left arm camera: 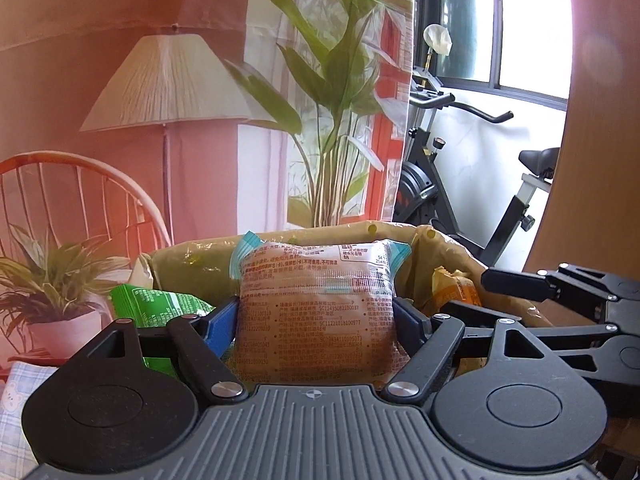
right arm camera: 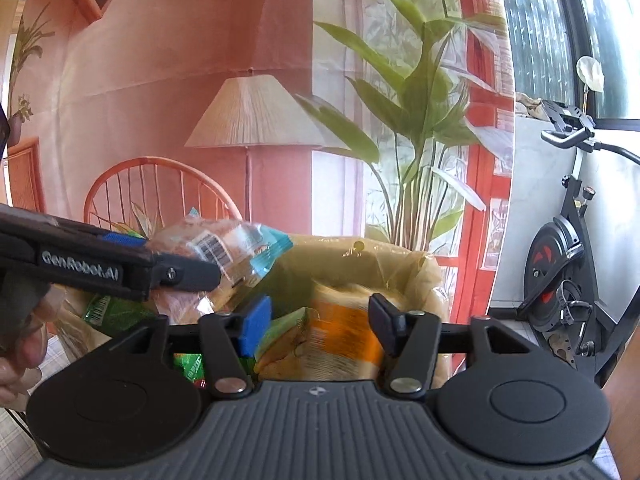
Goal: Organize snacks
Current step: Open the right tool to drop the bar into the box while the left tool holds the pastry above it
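Two hand-held grippers work over a yellow-lined bin (left arm camera: 200, 258) of snacks. The left gripper (left arm camera: 316, 322) has a clear packet of brown snack (left arm camera: 316, 312) between its pads, which touch the packet's sides; it stands upright, long axis vertical, its blue-trimmed end uppermost, above the bin. The right gripper (right arm camera: 320, 326) is open and grips nothing; below its parted pads an orange packet (right arm camera: 344, 340) lies blurred inside the bin, near a green packet (left arm camera: 156, 304).

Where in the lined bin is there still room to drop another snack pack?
Little. Bare liner shows only toward the back, between the clear pack held by the left gripper and the orange pack. The near left is crowded with green packets.
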`<state>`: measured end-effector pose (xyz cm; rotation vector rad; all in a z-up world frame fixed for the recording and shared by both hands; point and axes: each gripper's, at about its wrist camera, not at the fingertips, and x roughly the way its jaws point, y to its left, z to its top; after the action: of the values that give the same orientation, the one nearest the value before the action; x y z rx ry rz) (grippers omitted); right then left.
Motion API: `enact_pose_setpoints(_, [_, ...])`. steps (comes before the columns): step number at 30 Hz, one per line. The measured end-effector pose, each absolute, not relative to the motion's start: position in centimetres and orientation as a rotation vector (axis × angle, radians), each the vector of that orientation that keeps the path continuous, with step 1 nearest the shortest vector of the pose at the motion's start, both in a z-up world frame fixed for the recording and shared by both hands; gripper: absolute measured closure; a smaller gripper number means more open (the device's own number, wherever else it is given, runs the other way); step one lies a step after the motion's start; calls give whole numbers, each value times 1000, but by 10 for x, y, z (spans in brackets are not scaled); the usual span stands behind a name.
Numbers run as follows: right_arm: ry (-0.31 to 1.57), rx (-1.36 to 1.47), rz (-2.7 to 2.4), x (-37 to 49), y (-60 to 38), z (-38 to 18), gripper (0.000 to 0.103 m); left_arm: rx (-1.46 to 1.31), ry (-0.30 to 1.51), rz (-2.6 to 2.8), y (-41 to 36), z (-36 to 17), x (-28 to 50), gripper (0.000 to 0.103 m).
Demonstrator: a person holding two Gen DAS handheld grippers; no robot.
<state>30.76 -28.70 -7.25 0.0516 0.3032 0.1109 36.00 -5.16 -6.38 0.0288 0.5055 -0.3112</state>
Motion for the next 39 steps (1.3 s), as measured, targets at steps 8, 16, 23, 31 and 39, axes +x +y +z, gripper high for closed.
enact_pose_setpoints(8, [300, 27, 109, 296, -284, -68, 44, 50, 494, -303, -49, -55, 348, 21])
enact_pose_setpoints(16, [296, 26, 107, 284, -283, -64, 44, 49, 488, -289, -42, -50, 335, 21])
enact_pose_setpoints(23, [292, 28, 105, 274, -283, -63, 44, 50, 484, -285, -33, -48, 325, 21])
enact_pose_setpoints(31, [283, 30, 109, 257, -280, -60, 44, 37, 471, -276, -21, -45, 309, 21])
enact_pose_setpoints(39, [271, 48, 112, 241, -279, -60, 44, 45, 440, -277, -11, -41, 287, 21])
